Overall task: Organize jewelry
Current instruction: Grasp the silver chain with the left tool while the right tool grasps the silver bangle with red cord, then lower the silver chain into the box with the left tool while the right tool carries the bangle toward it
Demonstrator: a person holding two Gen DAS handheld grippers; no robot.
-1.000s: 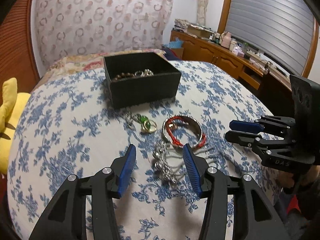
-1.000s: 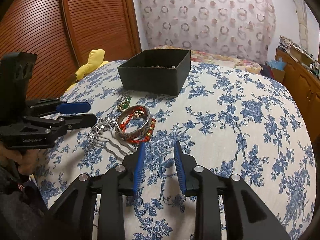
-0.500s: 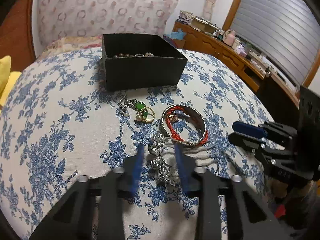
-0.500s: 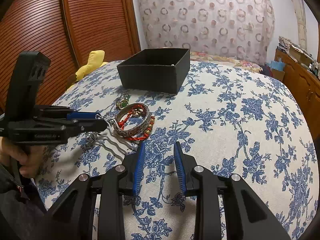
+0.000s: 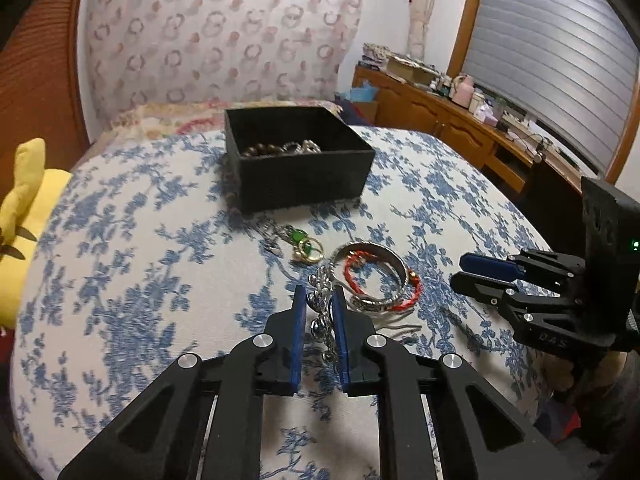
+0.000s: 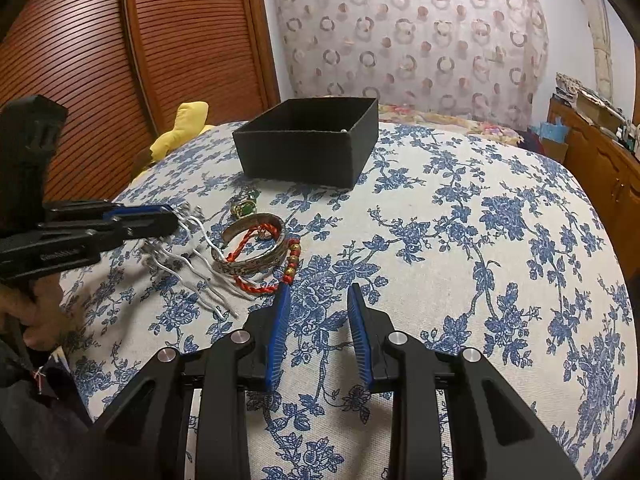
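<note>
Silver comb (image 5: 322, 312) is sitting clamped between the left gripper (image 5: 320, 300) pads on the cloth (image 5: 120, 280), beside the bangle (image 5: 376, 280). Right gripper (image 6: 316, 300) is hovering apart, empty. Next comes lifting toward the box (image 5: 300, 176), minding snagged prongs.

Home bedroom. Bed (image 6: 460, 216) under blue floral cover; louvred wooden wardrobe doors (image 6: 120, 60). Cluttered wooden dresser (image 5: 460, 120) beneath shuttered window (image 5: 552, 52).

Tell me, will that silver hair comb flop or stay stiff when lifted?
Probably stiff: the hair comb shows bent metal prongs. Its ornate top, between the left gripper fingers, might slip. The prongs could snag the bangle they touch.
</note>
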